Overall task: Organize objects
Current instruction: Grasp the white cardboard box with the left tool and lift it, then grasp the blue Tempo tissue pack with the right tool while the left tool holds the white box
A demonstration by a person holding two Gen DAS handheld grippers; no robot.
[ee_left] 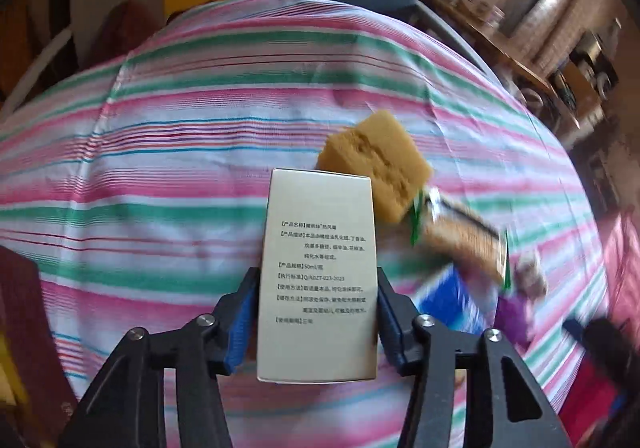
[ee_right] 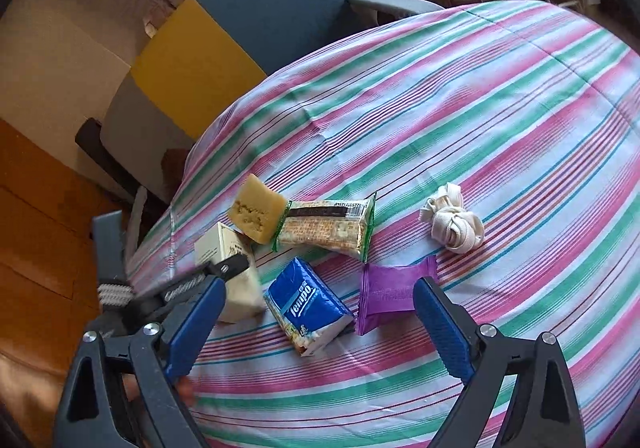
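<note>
Cream box (ee_left: 318,276) in left hand-held gripper (ee_left: 318,322)

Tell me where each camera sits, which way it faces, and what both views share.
Left wrist: on the left tool, looking steeply down along its fingers at the white box clamped between them, striped tablecloth beyond; only that tool's dark arms and blue pads show.
Right wrist: on the right tool, angled down at the Tempo tissue pack and purple packet; its pads stand apart with nothing gripped, and the left tool shows too.
Shared: box, yellow sponge, cracker packet, tissue pack, tablecloth.
</note>
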